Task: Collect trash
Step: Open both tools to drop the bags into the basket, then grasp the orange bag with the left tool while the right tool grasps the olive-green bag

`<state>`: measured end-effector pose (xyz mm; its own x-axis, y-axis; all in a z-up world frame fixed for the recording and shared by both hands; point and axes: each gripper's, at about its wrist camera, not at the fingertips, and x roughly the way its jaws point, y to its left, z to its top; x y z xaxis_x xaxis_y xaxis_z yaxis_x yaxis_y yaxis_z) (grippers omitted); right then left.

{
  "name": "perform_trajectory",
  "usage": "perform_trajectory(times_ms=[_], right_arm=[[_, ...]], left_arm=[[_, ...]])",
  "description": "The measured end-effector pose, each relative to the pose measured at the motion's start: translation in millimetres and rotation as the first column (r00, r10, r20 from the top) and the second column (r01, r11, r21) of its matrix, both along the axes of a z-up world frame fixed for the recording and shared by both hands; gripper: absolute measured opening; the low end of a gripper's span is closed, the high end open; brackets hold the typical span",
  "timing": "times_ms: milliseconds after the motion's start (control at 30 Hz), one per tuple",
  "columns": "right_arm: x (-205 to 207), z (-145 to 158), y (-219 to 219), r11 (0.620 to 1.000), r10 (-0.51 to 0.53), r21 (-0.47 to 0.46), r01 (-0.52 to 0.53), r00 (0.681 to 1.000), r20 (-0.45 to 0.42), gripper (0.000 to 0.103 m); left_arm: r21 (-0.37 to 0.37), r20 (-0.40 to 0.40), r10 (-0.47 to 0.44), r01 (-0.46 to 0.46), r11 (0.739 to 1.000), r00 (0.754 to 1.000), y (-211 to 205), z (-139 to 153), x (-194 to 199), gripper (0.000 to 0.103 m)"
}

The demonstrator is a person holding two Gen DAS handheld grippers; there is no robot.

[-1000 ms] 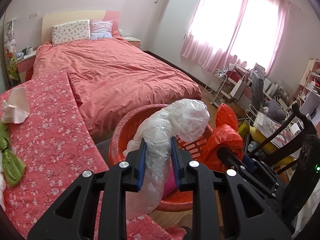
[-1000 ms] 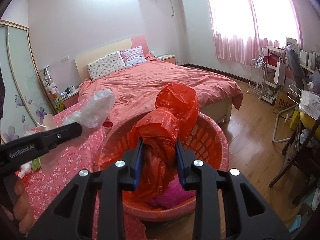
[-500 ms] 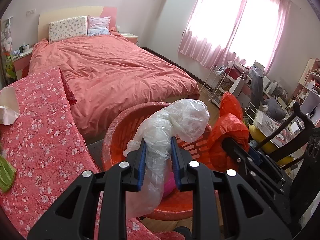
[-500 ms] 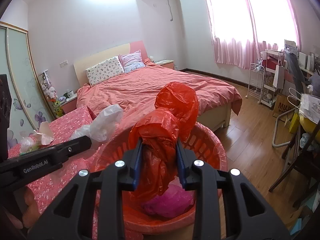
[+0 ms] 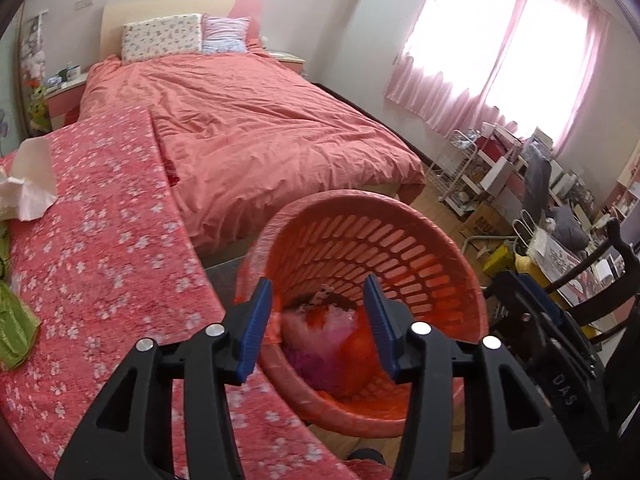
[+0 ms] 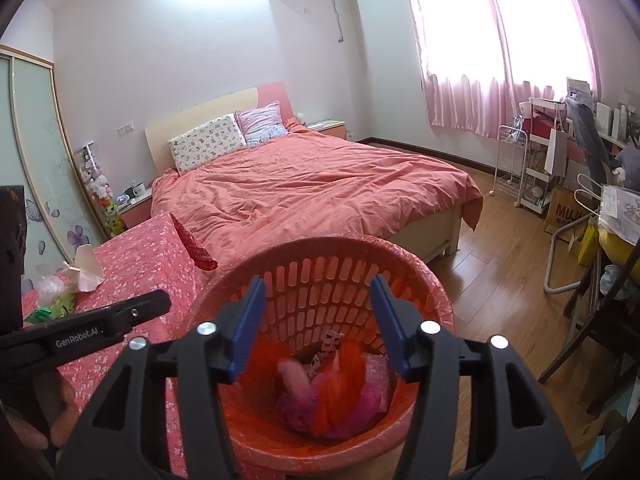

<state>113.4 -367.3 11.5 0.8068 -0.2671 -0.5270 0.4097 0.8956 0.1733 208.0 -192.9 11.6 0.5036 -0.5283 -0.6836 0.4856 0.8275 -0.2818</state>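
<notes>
In the basket (image 6: 320,280), blurred orange bag (image 6: 344,376), pink trash (image 6: 296,408)

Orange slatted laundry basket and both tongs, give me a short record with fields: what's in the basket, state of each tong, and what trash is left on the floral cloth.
container: orange slatted plastic basket, beside the floral red cloth
contents: orange plastic bag and pink crumpled items, blurred
left tongs: open, empty, over the basket
right tongs: open, empty, over the basket
left on cloth: white crumpled tissue, green wrapper
</notes>
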Motion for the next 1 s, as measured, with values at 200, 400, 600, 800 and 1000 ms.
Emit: perform_trajectory(times_ms=[200,400,600,800,1000], right_arm=[[0,2,7,1.000,0.005,-0.005,-0.005,1.000,-0.008,0.060],[2,5,27,0.999,0.036,-0.014,-0.036,0.999,-0.014,0.062],[10,9,68,0.994,0.111,-0.016,-0.111,0.994,-0.019,0.062],[23,10,123,0.976,0.213,-0.026,-0.214,0.976,-0.032,0.062],[31,8,170,0.957,0.286,-0.037,-0.287,0.957,-0.043,0.062]], left_arm=[[0.039,0.020,0.049,-0.050,0.998,0.999,26,-1,-1,0.054],[0.072,0.054,0.114,-0.118,0.990,0.992,67,5,-10,0.055],[0.076,0.080,0.228,-0.234,0.969,0.970,136,16,-20,0.055],[0.102,0.126,0.386,-0.399,0.911,0.914,218,19,-31,0.062],[0.163,0.096,0.524,-0.533,0.831,0.846,288,-5,-25,0.063]])
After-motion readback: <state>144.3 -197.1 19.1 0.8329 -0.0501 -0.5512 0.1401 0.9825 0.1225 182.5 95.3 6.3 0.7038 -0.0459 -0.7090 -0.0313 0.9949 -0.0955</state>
